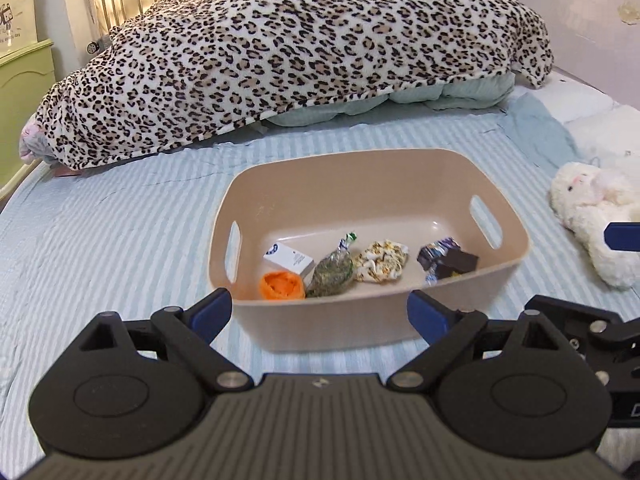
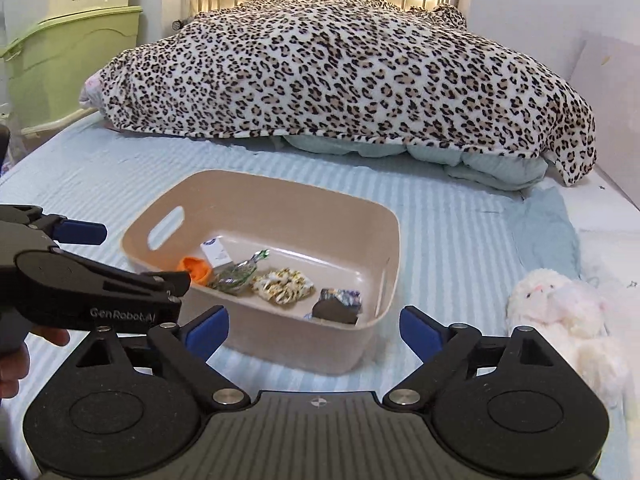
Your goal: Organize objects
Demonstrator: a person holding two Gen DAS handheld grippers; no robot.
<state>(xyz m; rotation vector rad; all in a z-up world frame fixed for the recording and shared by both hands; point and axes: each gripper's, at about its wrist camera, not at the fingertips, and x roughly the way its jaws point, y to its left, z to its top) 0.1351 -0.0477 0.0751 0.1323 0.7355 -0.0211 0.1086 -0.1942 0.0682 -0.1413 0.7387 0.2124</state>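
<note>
A beige plastic bin (image 1: 376, 320) with rounded corners and a slot handle in each short wall sits on the striped pale-blue bed (image 1: 120, 240); seen from the left wrist camera, its long axis runs left to right. Inside it, along the near wall, five things lie in a row. At the bin's left end is an orange crumpled item (image 1: 280, 286), with a small white box (image 1: 289, 261) just behind it, the box's long side angled toward the bin's back left corner. Next to these lies a clear packet of green contents (image 1: 332, 272), its twisted top pointing toward the bin's far wall. Toward the bin's middle is a yellow-and-white patterned wad (image 1: 382, 266), and near the right end a dark wrapped packet (image 1: 446, 260).

The left gripper (image 1: 320, 312) hangs just before the bin's near wall, jaws spread wide and empty. The right gripper (image 2: 314, 328) is likewise spread apart, holding nothing, at the bin's near right corner. A white plush toy (image 2: 560, 312) lies on the bed to the right of the bin, and a leopard-print blanket (image 1: 300, 52) is heaped beyond the bin
</note>
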